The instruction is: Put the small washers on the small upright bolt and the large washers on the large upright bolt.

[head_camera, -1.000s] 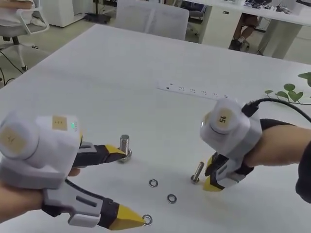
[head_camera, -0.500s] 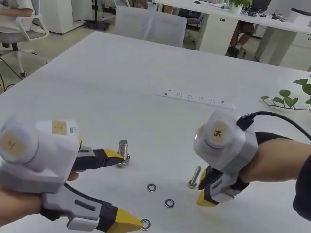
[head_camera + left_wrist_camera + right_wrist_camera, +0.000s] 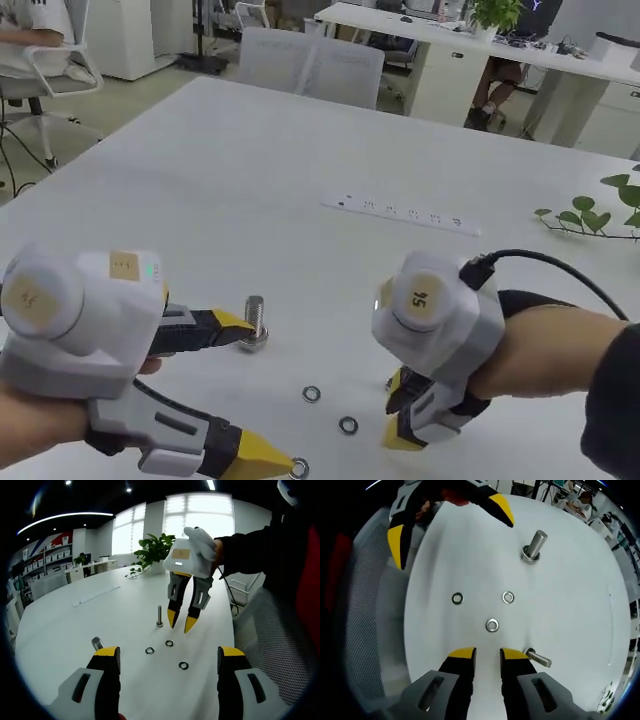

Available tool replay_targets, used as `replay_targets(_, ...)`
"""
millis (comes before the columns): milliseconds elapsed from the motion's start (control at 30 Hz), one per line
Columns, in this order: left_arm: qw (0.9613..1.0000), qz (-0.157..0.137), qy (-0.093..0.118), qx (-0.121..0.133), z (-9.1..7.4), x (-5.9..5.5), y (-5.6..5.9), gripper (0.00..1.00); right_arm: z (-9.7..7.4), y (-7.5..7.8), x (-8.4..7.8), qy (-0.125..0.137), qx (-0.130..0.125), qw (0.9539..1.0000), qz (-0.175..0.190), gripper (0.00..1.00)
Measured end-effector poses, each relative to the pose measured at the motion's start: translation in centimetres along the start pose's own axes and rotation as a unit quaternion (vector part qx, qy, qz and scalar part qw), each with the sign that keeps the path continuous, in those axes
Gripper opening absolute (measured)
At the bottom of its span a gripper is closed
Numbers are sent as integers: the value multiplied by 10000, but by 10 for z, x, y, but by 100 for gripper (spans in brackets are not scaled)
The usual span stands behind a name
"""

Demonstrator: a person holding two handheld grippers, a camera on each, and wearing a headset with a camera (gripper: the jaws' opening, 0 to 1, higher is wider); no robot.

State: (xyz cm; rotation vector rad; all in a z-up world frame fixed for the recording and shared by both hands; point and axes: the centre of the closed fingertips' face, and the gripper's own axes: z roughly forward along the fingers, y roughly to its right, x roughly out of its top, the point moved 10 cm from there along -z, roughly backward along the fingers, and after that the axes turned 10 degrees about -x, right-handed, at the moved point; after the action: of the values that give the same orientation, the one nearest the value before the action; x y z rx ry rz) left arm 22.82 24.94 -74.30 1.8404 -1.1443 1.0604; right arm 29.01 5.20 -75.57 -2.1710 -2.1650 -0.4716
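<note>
1. left gripper [image 3: 269,395] — my jaws wide apart, nothing between them.
2. large bolt [image 3: 254,318] — upright on the table [image 3: 300,180], just beside one left jaw tip.
3. washers [image 3: 347,425] — three, loose between the bolts (all lying flat).
4. small bolt [image 3: 536,657] — upright, just beside my right gripper [image 3: 488,653].
5. Right jaws narrowly apart, empty.

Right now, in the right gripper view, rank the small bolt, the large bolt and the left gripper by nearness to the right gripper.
1. small bolt, beside a jaw tip of the right gripper.
2. large bolt, ahead, upper right.
3. left gripper, farthest, at top.
</note>
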Motion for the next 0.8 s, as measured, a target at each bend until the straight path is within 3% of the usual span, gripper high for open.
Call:
replay_targets(433, 10000, 27, 51, 58, -4, 2, 1, 79, 9, -4, 25, -6, 37, 9996, -282, 21)
replay_targets(800, 9999, 31, 112, 82, -7, 2, 1, 79, 19, 0, 32, -134, 67, 9992, -370, 20)
